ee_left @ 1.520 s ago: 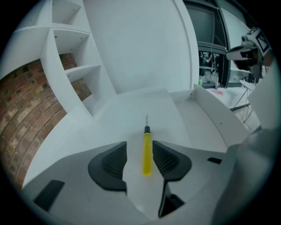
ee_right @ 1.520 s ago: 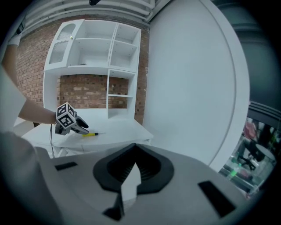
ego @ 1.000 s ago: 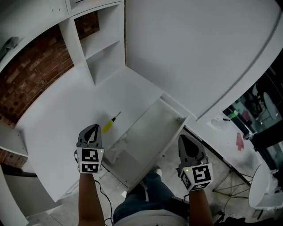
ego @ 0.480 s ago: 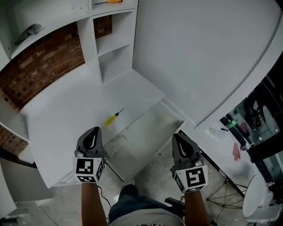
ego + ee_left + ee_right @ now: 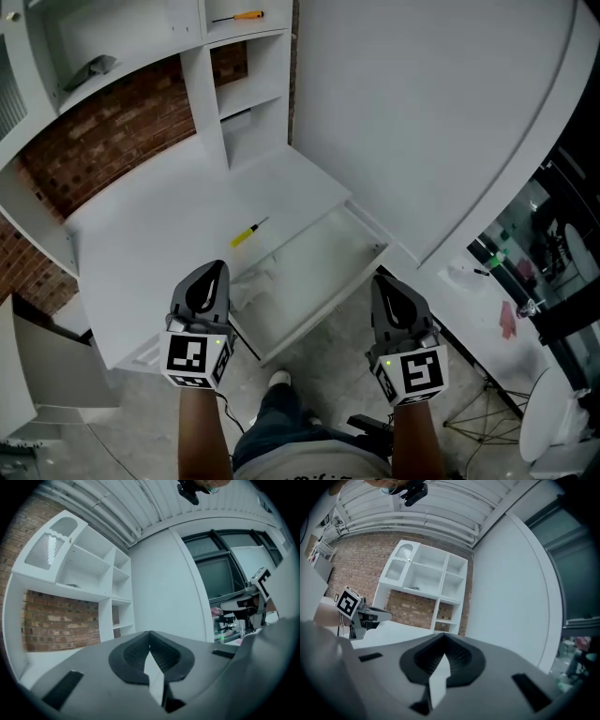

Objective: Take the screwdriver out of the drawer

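A screwdriver (image 5: 248, 232) with a yellow handle lies on the white desk top (image 5: 159, 253), just left of the open drawer (image 5: 328, 267). The drawer is pulled out toward me, with a pale crumpled thing at its near left corner. My left gripper (image 5: 219, 267) is shut and holds nothing; it hangs near the desk's front edge, short of the screwdriver. My right gripper (image 5: 379, 279) is also shut and holds nothing, by the drawer's right front corner. In each gripper view the jaws (image 5: 150, 633) (image 5: 442, 635) meet with nothing between them. The left gripper (image 5: 361, 613) shows in the right gripper view.
White shelf cubbies (image 5: 248, 103) and a brick wall (image 5: 103, 141) stand behind the desk. A second, orange-handled screwdriver (image 5: 239, 16) lies on an upper shelf. A large curved white panel (image 5: 422, 112) rises at the right. My legs and a shoe (image 5: 278, 380) are below the drawer.
Both grippers have drawn back from the desk and risen, so more of the shelves shows. The yellow-handled screwdriver stays where it lay on the desk top.
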Demonstrator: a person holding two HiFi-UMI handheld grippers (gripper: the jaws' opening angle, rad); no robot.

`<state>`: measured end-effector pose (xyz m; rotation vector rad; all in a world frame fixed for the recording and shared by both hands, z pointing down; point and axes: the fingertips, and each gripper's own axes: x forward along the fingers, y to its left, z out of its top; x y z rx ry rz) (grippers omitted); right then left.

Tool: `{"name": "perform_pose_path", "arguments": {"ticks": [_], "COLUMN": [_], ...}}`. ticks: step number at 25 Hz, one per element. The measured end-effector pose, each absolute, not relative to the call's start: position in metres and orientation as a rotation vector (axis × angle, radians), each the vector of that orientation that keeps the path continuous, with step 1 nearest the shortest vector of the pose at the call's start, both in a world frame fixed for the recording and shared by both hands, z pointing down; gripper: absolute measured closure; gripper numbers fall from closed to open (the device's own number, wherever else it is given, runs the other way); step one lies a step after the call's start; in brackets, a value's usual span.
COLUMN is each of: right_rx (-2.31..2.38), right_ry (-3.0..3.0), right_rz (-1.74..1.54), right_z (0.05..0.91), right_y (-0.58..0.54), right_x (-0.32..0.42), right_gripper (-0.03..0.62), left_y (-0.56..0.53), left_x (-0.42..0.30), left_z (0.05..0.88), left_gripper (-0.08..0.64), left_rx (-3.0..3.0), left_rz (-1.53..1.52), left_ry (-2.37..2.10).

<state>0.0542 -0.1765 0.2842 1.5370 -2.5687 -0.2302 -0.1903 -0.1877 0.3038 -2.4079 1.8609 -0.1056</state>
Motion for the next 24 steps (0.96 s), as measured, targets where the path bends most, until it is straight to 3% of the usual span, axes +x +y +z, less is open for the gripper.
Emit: {"name": "perform_pose_path", "arguments": {"ticks": [24], "right_rx": [1.552], "right_ry": [-2.592], "right_rz": [-0.258], "right_z": [0.274], "right_y": [-0.061], "right_x": [0.098], "right_gripper": [0.581], "left_y": [-0.077], "left_x": [-0.129], "left_z": [0.283], "left_gripper": [0.548], "left_rx": [-2.395], "left_rz": [-0.066], "left_ry": [1.826]}}
